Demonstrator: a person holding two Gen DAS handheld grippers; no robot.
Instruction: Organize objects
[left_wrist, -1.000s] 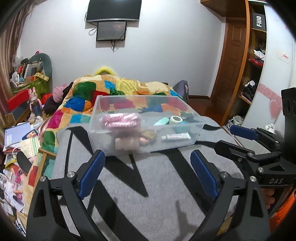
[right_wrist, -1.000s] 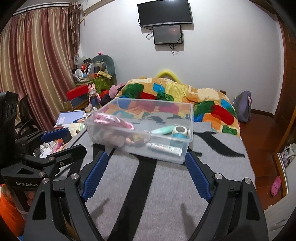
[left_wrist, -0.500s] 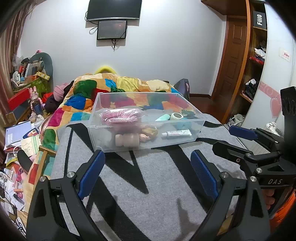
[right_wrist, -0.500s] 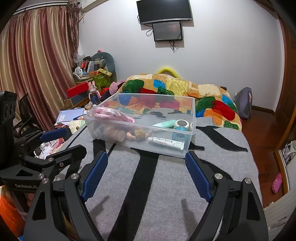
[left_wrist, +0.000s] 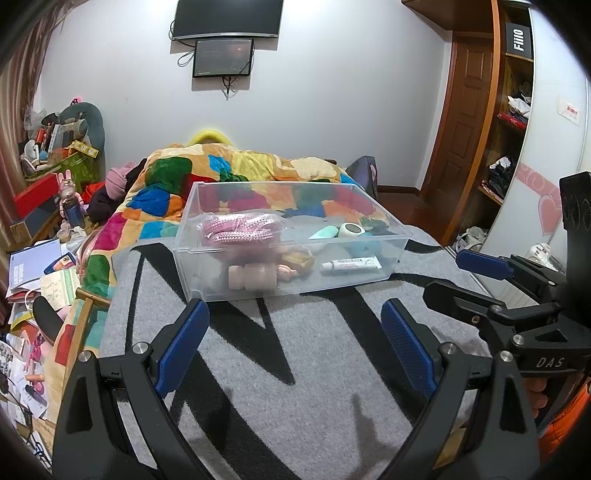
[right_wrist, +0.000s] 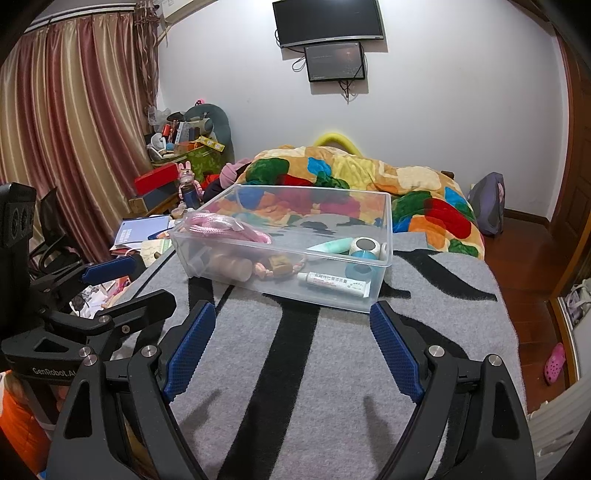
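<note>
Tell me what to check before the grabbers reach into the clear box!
1. Left gripper open and empty: ok.
2. Right gripper open and empty: ok.
3. Clear box sits flat on the grey blanket, no lid: ok.
4. White tube lies loose near the front wall, reachable: ok.
5. Pink cord bundle free of the items under it: cannot tell.
6. Blanket patch in front of the box free for setting things down: ok.

The bin (left_wrist: 291, 288) sits on the blanket (left_wrist: 295, 387) on the bed, before the quilt (left_wrist: 240, 170); tube (left_wrist: 351, 264) inside, front right.
</note>
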